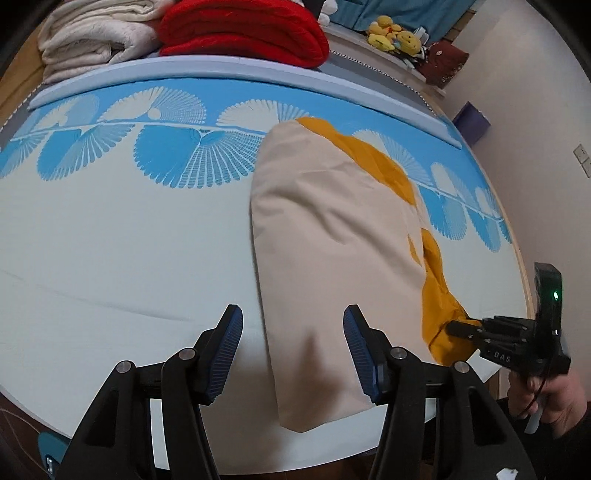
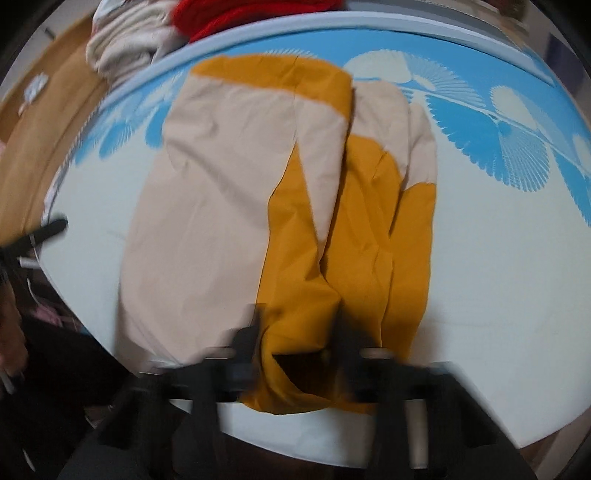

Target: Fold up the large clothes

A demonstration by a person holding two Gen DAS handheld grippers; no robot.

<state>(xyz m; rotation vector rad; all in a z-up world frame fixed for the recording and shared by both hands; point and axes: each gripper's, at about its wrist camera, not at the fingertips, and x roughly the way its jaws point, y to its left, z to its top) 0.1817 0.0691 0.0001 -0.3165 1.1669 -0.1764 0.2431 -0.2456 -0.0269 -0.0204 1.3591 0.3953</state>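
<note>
A beige and mustard-yellow garment (image 1: 332,236) lies partly folded on the bed's pale blue sheet (image 1: 122,251). My left gripper (image 1: 293,350) is open, its blue pads either side of the garment's near beige edge, holding nothing. My right gripper (image 1: 456,326) reaches in from the right at the yellow sleeve end (image 1: 439,314). In the right wrist view the garment (image 2: 236,184) fills the middle, and the right gripper (image 2: 299,332) is blurred, with its fingers (image 2: 253,339) set apart either side of the yellow sleeve (image 2: 295,288). Whether it grips the cloth I cannot tell.
Folded cream blankets (image 1: 92,37) and a red blanket (image 1: 243,29) are stacked at the bed's far edge. Yellow plush toys (image 1: 395,35) sit on a shelf behind. A wall (image 1: 535,110) stands to the right. The bed's near edge (image 1: 258,469) is just under my left gripper.
</note>
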